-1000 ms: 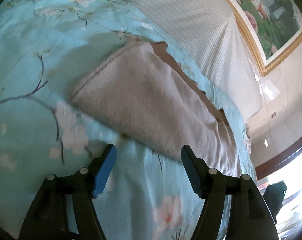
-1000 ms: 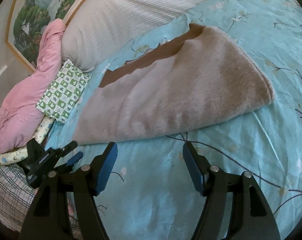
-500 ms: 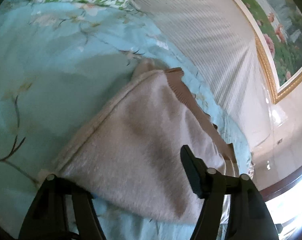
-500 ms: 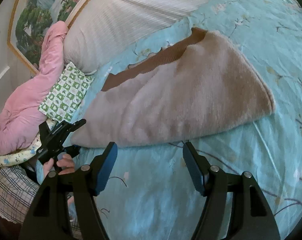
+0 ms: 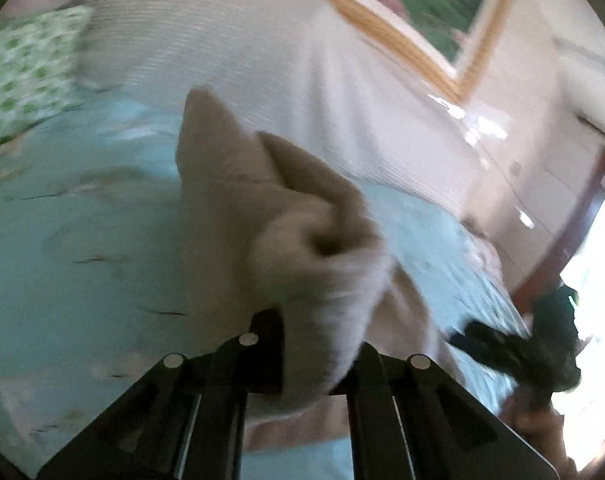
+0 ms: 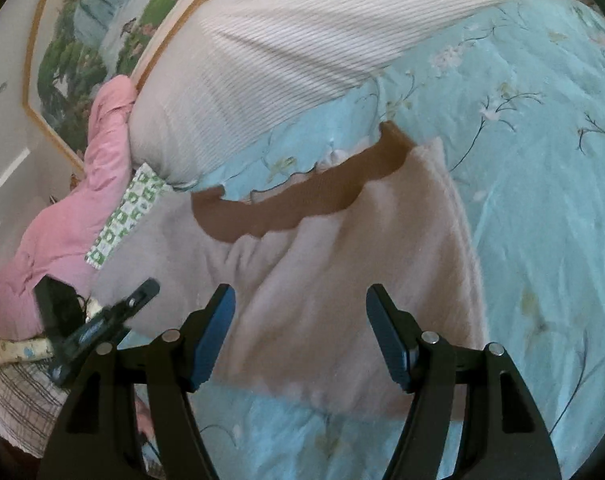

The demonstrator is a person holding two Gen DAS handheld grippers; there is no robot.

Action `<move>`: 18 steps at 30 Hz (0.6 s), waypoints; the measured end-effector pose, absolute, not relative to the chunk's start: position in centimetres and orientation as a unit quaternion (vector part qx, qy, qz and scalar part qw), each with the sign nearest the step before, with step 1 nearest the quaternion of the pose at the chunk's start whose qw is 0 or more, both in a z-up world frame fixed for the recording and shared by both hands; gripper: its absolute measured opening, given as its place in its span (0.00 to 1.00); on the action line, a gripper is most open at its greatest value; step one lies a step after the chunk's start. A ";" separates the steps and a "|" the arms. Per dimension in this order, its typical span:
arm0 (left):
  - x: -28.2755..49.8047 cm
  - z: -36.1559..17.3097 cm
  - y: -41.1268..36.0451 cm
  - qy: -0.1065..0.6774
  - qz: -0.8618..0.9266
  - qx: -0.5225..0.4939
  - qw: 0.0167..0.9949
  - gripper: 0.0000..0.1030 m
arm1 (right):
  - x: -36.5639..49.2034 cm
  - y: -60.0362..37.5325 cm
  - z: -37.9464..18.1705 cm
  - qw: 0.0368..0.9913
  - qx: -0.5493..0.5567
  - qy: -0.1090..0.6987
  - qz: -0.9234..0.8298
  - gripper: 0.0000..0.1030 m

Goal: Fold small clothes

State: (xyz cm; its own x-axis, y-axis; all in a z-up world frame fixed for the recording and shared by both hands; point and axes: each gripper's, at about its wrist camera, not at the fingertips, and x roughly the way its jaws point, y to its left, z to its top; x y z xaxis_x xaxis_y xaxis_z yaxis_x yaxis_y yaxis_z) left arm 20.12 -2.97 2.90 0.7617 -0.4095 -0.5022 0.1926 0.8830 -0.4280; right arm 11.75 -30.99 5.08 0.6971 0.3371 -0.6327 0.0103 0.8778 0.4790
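Clamped tight, the left gripper [image 5: 322, 360] has a bunched corner of the beige fleece garment [image 5: 302, 248] pinched between its fingers and lifted off the turquoise floral bedspread [image 5: 82, 240]. The right gripper [image 6: 300, 336] hangs with its jaws wide apart and nothing in them, just above the near part of the garment, which lies spread on the bedspread, its brown scalloped trim [image 6: 286, 204] toward the striped white pillow [image 6: 282, 60].
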 end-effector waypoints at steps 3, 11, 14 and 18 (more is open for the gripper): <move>20.6 1.6 -7.5 0.325 -0.188 -0.128 0.918 0.05 | 13.5 -32.6 4.7 0.869 0.289 0.383 0.124 0.67; 21.2 -2.0 -11.0 0.368 -0.188 -0.081 0.907 0.05 | 19.7 -32.2 1.6 0.811 0.343 0.438 0.181 0.68; 21.7 -1.8 -10.6 0.371 -0.191 -0.092 0.904 0.05 | 22.0 -30.1 0.7 0.800 0.326 0.462 0.198 0.68; 21.4 -1.5 -10.8 0.371 -0.188 -0.087 0.905 0.05 | 24.9 -28.0 -0.8 0.787 0.317 0.485 0.213 0.57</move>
